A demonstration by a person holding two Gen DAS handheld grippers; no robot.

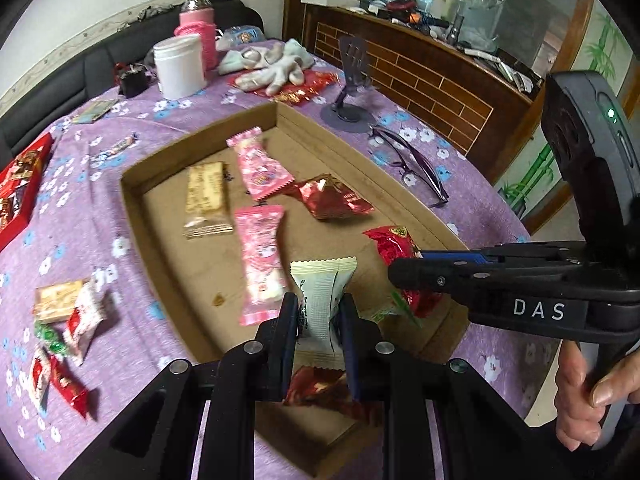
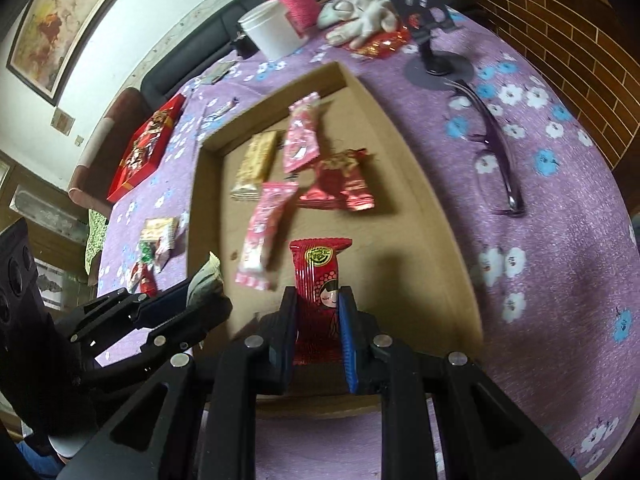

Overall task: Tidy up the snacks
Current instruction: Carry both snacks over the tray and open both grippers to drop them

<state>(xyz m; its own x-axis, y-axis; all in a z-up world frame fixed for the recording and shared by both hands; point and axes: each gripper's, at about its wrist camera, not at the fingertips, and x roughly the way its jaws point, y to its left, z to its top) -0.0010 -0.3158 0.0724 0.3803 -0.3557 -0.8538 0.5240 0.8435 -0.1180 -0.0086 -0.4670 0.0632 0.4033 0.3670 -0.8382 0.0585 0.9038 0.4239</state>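
Snacks are pinched in both of my grippers, and each is hanging over the near end of the cardboard tray [image 1: 132, 200], so what matters now is the open floor directly below and just ahead of the fingers. I am clamping my left gripper [image 1: 318, 312] on a cream packet [image 1: 322, 300], its long axis running along the fingers and pointing toward the tray's far edge; a red wrapper [image 1: 320, 388] is lying under it by the near edge. I am clamping my right gripper [image 2: 318, 312] on a red packet [image 2: 318, 276], upright between the blue pads, also aligned toward the far edge. Both grippers are tilting steeply down, side by side, the left one nearer the tray's left wall, the right one nearer its right wall. Ahead of them, toward the far left corner, two pink packets [image 2: 300, 140], a beige bar [image 2: 256, 164] and a red foil pouch [image 2: 340, 184] are already lying inside. More snacks [image 1: 64, 320] are waiting on the purple cloth [image 1: 492, 216] outside the left wall, which I judge will be fetched afterwards.
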